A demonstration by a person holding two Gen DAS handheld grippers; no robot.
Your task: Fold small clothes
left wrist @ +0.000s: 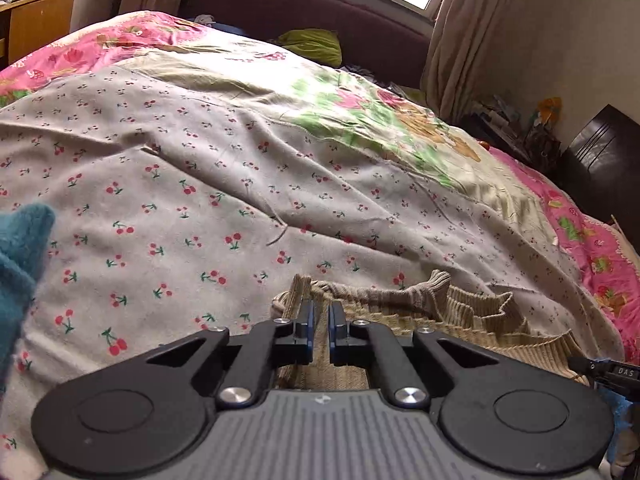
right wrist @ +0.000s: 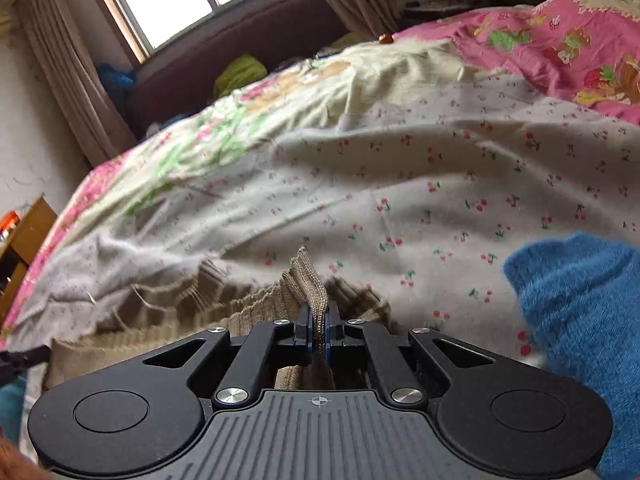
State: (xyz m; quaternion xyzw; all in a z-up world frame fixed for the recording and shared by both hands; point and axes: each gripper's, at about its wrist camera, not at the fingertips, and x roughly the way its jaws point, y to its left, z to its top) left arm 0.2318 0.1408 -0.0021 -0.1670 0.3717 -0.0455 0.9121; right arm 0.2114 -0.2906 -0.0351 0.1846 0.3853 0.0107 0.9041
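Observation:
A beige ribbed knit garment (left wrist: pixel 460 312) lies crumpled on the cherry-print sheet (left wrist: pixel 240 160) at the near edge of the bed. My left gripper (left wrist: pixel 320 308) is shut on one bunched edge of it, with a strip of knit showing between the blue pads. In the right wrist view the same garment (right wrist: pixel 256 312) spreads to the left. My right gripper (right wrist: pixel 319 316) is shut on a raised fold that stands up between its pads. The two grippers hold opposite ends of the garment.
A blue knit piece (right wrist: pixel 580 308) lies right of my right gripper; it shows as teal cloth (left wrist: pixel 20 248) at the left edge in the left wrist view. A pink floral quilt (left wrist: pixel 592 248) borders the sheet. A wooden cabinet (left wrist: pixel 36 20), a dark headboard (left wrist: pixel 300 4) and a green cloth (left wrist: pixel 312 44) lie beyond.

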